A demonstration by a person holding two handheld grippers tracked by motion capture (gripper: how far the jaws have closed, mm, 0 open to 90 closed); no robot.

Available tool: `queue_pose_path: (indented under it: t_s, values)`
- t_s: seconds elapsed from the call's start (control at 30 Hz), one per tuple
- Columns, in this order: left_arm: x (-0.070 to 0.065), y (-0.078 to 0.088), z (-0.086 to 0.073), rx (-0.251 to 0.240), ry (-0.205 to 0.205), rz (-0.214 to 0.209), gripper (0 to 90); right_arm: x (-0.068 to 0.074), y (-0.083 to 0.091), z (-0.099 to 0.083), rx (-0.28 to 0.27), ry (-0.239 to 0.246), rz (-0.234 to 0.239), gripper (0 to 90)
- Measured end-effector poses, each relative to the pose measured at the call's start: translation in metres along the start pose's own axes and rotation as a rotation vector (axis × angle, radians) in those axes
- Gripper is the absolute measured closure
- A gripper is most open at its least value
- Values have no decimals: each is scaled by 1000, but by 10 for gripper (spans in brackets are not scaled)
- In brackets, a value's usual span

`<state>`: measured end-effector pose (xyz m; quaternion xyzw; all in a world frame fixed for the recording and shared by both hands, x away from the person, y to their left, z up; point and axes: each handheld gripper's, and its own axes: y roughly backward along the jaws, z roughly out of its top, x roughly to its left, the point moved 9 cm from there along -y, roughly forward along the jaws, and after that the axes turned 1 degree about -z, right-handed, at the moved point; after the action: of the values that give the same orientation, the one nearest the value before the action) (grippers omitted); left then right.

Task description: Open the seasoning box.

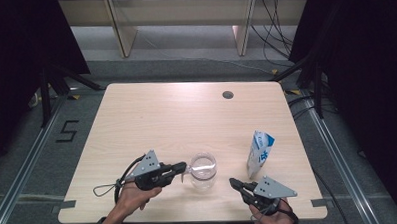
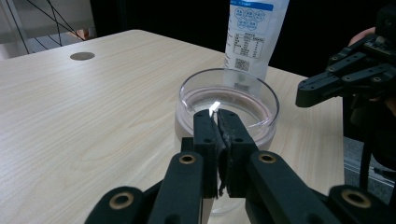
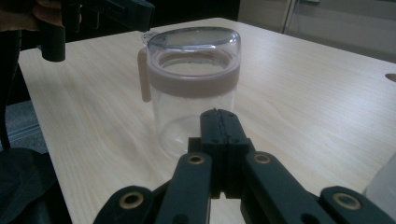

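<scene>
Both grippers are black. The left gripper (image 1: 184, 169) carries a grey three-cornered plate and trails a looping black cable. The right gripper (image 1: 233, 183) bears a matching grey plate marked with small dots. Brass-coloured rivets stud each jaw's linkage.

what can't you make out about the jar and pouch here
- Jar base: left gripper view, hidden behind the left gripper fingers.
- Whether the jar holds anything: glass glare, every view.
- Pouch top: cut off by the left gripper view's upper edge.
- Pouch print: too small in the high view, blurred in the left gripper view.
</scene>
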<state>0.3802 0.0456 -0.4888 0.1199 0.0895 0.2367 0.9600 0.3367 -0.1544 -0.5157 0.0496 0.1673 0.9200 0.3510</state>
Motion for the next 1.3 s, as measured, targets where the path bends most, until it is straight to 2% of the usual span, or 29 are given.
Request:
queue_pose_path:
  t_s: [0.07,0.1,0.13,0.17,0.23,0.43,0.47,0.53,0.57,0.6,0.63,0.67,0.73,0.77,0.87,0.97,1.07,1.1,1.17,1.3]
  values:
    - [0,0,0,0,2,0,861,1,-5,3,-6,-10,17,900]
    - [0,1,-1,12,0,8,861,-1,-7,6,-22,22,3,900]
    - [0,1,-1,9,1,6,862,1,-7,6,1,-9,7,900]
    - [0,1,-1,9,5,8,863,-2,-10,10,-18,16,-2,900]
    - [-1,1,-1,8,5,11,866,-4,-12,12,-19,29,-11,900]
    - [-1,1,-1,9,7,6,869,-4,-18,12,-4,19,-9,900]
    - [-1,2,-1,9,11,5,872,-3,-20,11,5,8,9,900]
    - [-1,1,-2,11,10,7,874,-6,-23,12,-14,29,-12,900]
    - [-1,1,-2,10,6,11,875,-4,-22,10,14,14,14,900]
    - [-1,1,-2,10,5,11,875,-4,-22,11,9,11,9,900]
    - [-1,1,-2,10,6,10,875,-7,-23,12,-3,39,-1,900]
    - [-1,1,-2,10,6,10,875,-7,-24,13,-5,31,-9,900]
    - [-1,1,-2,10,4,12,875,-4,-25,12,10,1,13,900]
    - [-1,1,-2,10,5,10,875,-7,-26,14,-2,31,-3,900]
    - [-1,1,-2,10,10,7,875,-7,-28,14,5,37,0,900]
    - [-1,2,-2,10,4,7,875,-6,-31,14,16,24,11,900]
    - [-1,2,-3,11,8,10,875,-7,-32,16,9,39,5,900]
    - [-1,1,-2,4,-4,-3,875,-5,-33,16,23,25,22,900]
    - [-2,1,-4,13,10,5,875,-7,-34,19,14,54,9,900]
    - [-2,1,-5,19,3,3,873,-6,-36,25,7,61,9,900]
